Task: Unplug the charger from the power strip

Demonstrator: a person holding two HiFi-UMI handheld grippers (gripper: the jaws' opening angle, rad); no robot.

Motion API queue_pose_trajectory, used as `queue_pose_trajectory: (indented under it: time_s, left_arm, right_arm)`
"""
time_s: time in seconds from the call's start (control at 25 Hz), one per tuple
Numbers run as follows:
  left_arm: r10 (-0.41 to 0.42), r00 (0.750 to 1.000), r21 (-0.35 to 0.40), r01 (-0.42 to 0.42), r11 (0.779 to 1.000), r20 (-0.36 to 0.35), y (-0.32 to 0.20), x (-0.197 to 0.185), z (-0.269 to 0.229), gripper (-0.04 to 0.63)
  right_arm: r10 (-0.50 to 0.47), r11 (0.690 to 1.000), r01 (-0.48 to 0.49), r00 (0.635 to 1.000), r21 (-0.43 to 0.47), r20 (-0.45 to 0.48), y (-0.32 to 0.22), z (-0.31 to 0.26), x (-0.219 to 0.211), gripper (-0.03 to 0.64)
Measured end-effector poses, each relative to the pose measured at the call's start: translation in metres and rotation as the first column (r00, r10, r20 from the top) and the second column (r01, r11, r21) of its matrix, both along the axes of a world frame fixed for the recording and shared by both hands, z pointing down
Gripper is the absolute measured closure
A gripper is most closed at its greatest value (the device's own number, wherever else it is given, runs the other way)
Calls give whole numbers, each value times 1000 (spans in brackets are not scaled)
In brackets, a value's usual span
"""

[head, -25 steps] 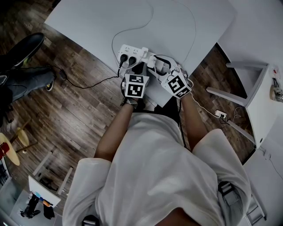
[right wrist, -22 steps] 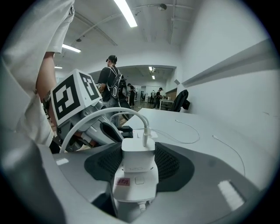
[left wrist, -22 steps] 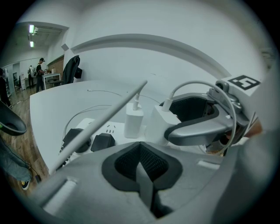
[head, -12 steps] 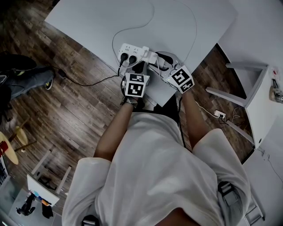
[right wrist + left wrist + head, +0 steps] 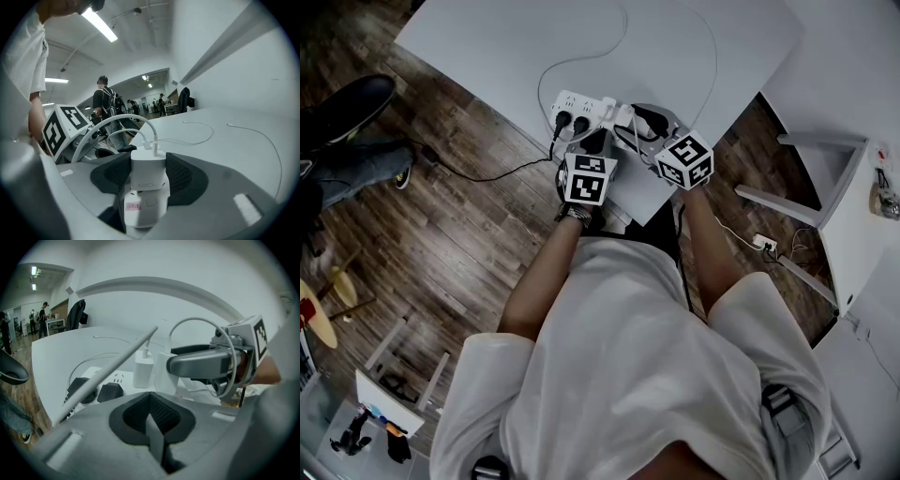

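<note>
Right gripper view: right gripper [image 5: 149,176] jaws clamped on the charger [image 5: 146,197], cable off its top. Only the left gripper view shows the charger standing at the strip [image 5: 117,378]. I can't tell if it is unplugged. Left gripper [image 5: 151,416] jaws pressed together, empty. Since a second ago, the right gripper's cube rolled up.

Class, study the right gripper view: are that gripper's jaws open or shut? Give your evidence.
Shut on the white charger. The dark pads of the right gripper press against both its sides, with no gap showing.
</note>
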State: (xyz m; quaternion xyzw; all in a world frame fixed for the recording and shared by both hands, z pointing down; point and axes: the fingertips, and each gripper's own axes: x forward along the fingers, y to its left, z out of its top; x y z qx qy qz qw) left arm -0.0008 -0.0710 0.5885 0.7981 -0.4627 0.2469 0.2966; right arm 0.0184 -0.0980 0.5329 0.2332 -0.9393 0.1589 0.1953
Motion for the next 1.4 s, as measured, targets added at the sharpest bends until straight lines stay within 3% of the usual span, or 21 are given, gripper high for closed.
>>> queue_pose_trajectory:
  time_s: [0.2, 0.4, 0.64, 1.04, 1.4]
  left_arm:
    - [1, 1000, 4, -1, 1000, -3, 0, 0, 0, 594]
    - [13, 1000, 43, -13, 999, -7, -6, 1, -2, 595]
    - [1, 1000, -2, -1, 1000, -8, 0, 0, -1, 595]
    - [4, 1000, 1, -4, 1000, -8, 0, 0, -1, 594]
    - [2, 1000, -1, -2, 1000, -7, 0, 0, 2, 594]
  right_arm:
    - [-44, 998, 45, 999, 33, -31, 2, 0, -7, 380]
    - [-27, 999, 28, 999, 25, -17, 2, -1, -4, 380]
    - [6, 999, -7, 1000, 43, 10, -3, -10, 2, 380]
    - [64, 996, -64, 998, 63, 15, 2, -11, 27, 379]
    - [-11, 990, 37, 981, 134, -192, 24, -10, 45, 379]
